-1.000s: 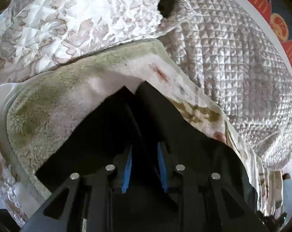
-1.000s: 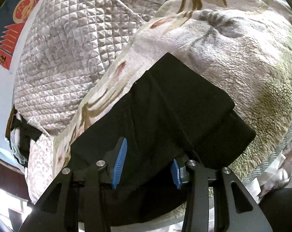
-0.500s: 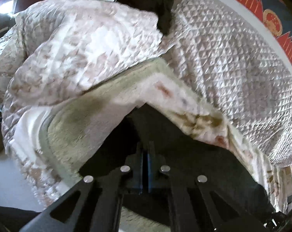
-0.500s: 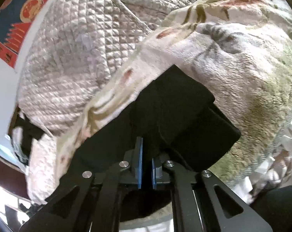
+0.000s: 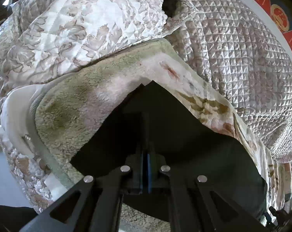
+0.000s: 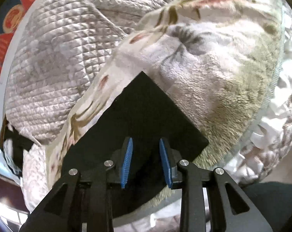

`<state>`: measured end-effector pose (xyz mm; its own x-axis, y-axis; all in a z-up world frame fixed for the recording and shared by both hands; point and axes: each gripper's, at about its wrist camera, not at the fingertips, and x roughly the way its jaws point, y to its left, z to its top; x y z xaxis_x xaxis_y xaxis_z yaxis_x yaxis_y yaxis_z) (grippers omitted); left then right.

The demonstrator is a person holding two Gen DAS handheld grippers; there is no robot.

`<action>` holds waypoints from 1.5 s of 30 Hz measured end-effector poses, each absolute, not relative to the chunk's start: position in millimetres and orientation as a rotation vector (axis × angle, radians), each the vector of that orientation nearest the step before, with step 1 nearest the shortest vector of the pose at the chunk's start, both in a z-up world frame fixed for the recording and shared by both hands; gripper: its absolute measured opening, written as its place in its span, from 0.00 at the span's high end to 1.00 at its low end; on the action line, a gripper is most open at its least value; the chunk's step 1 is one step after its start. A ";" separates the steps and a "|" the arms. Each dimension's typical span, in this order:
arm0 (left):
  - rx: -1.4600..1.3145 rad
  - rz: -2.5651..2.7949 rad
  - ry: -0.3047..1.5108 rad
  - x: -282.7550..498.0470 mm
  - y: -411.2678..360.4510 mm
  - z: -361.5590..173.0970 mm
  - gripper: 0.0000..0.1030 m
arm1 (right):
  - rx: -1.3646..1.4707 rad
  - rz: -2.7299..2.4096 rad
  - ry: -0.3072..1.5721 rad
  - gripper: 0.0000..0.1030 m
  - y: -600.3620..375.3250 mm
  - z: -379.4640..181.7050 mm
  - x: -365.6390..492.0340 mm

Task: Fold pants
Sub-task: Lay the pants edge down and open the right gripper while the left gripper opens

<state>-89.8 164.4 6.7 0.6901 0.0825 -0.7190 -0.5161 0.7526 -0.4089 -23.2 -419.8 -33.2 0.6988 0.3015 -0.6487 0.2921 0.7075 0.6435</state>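
Observation:
The black pants (image 5: 165,116) lie folded on a fuzzy floral blanket (image 5: 78,104) on the bed. In the left wrist view my left gripper (image 5: 146,166) has its blue pads pressed together on the near edge of the pants, and the cloth rises around the fingers. In the right wrist view the pants (image 6: 146,108) show as a flat dark panel with a sharp far corner. My right gripper (image 6: 146,160) is open, its blue pads apart just above the near part of the pants, with nothing between them.
A quilted grey bedspread (image 5: 233,58) covers the far side of the bed. A white floral quilt (image 5: 78,29) is bunched at the left. A red and blue wall hanging (image 5: 281,17) is behind. Dark clothes (image 6: 14,141) lie at the left edge.
Both grippers closed on the pants half a second ago. Since then the right gripper has opened and let go. The left stays shut on the cloth, which now lies flatter.

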 end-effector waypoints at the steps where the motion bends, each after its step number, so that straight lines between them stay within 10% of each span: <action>1: -0.645 0.356 0.739 -90.1 164.0 6.8 0.96 | 0.819 0.000 0.827 0.71 -419.8 -35.9 -21.2; 8: -0.708 0.353 0.746 -99.2 167.5 2.3 0.93 | 0.824 -0.012 0.840 0.71 -417.6 -36.9 -37.3; 18: -0.777 0.295 0.737 -101.3 161.3 -2.4 0.62 | 0.882 -0.015 0.814 0.56 -425.2 -50.7 -25.9; 29: -0.726 0.361 0.720 -95.2 163.4 -1.6 0.81 | 0.845 -0.018 0.746 0.57 -425.0 -38.8 -35.5; 45: -0.697 0.358 0.730 -90.5 161.2 -1.7 0.81 | 0.865 -0.042 0.825 0.57 -429.8 -44.7 -30.2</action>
<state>-90.5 161.2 -1.7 0.7002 0.0621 -0.7113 -0.5240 0.7214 -0.4528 -30.2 -429.8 -44.7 0.6978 0.2838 -0.6577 0.3484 0.6678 0.6578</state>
